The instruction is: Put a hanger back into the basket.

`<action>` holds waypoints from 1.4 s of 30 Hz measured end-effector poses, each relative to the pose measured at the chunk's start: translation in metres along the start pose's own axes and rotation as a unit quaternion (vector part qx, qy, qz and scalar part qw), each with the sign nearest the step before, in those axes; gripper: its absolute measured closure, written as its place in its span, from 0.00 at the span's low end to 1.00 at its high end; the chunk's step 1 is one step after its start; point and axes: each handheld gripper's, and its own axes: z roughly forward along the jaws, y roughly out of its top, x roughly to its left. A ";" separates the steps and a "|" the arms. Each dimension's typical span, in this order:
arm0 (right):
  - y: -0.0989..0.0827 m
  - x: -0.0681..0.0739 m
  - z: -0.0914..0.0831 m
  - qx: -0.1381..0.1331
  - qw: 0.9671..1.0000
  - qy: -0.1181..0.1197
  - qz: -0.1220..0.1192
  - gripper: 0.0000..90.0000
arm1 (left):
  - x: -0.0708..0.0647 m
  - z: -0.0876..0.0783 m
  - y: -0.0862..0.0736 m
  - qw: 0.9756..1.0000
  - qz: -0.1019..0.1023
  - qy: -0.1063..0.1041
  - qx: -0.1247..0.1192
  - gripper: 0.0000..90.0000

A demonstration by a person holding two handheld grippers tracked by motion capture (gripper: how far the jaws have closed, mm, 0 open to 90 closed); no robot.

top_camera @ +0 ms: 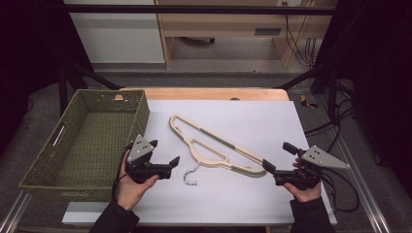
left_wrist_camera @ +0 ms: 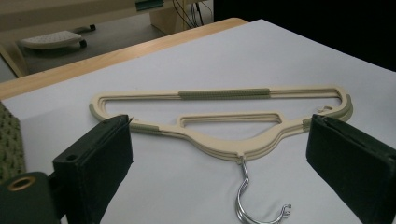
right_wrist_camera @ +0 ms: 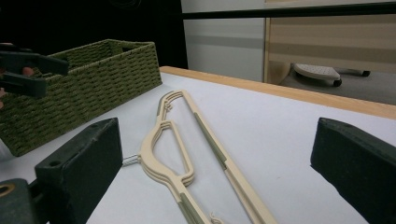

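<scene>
A stack of cream plastic hangers (top_camera: 214, 145) (left_wrist_camera: 219, 119) (right_wrist_camera: 187, 154) with green grip strips lies flat on the white table cover (top_camera: 243, 121), its metal hook (top_camera: 190, 174) (left_wrist_camera: 254, 198) pointing toward the near edge. My left gripper (top_camera: 164, 152) (left_wrist_camera: 219, 163) is open just left of the hook, jaws wide and empty. My right gripper (top_camera: 278, 156) (right_wrist_camera: 215, 158) is open at the stack's right end, one jaw close beside that tip, nothing between its jaws.
A green woven basket (top_camera: 82, 141) (right_wrist_camera: 79, 88), empty inside, stands at the table's left. The wooden table edge (top_camera: 209, 93) runs along the back. Cables (top_camera: 335, 121) hang off the right side. The left gripper's jaws (right_wrist_camera: 28, 70) appear at the right gripper view's left.
</scene>
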 end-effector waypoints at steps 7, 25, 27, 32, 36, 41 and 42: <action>-0.001 0.000 0.001 0.002 1.000 0.001 -0.002 0.03 | -0.012 0.026 -0.001 1.000 -0.001 -0.004 0.018 0.11; -0.002 0.002 0.005 0.007 1.000 0.006 -0.001 0.03 | -0.028 0.077 -0.020 0.995 0.009 -0.007 0.095 0.22; -0.001 0.002 0.005 0.008 1.000 0.007 -0.002 0.03 | -0.028 0.082 -0.022 0.995 0.007 -0.008 0.104 0.23; -0.002 0.003 0.006 0.011 1.000 0.008 -0.003 0.03 | -0.030 0.095 -0.029 0.992 0.006 -0.011 0.127 0.29; -0.002 0.003 0.007 0.012 1.000 0.010 -0.003 0.04 | -0.031 0.104 -0.034 0.989 0.005 -0.011 0.147 0.39; -0.002 0.003 0.008 0.013 1.000 0.009 -0.003 0.04 | -0.030 0.112 -0.040 0.987 -0.004 -0.010 0.161 0.54; -0.002 0.003 0.008 0.013 1.000 0.009 -0.003 0.04 | -0.030 0.113 -0.041 0.986 -0.006 -0.011 0.166 0.56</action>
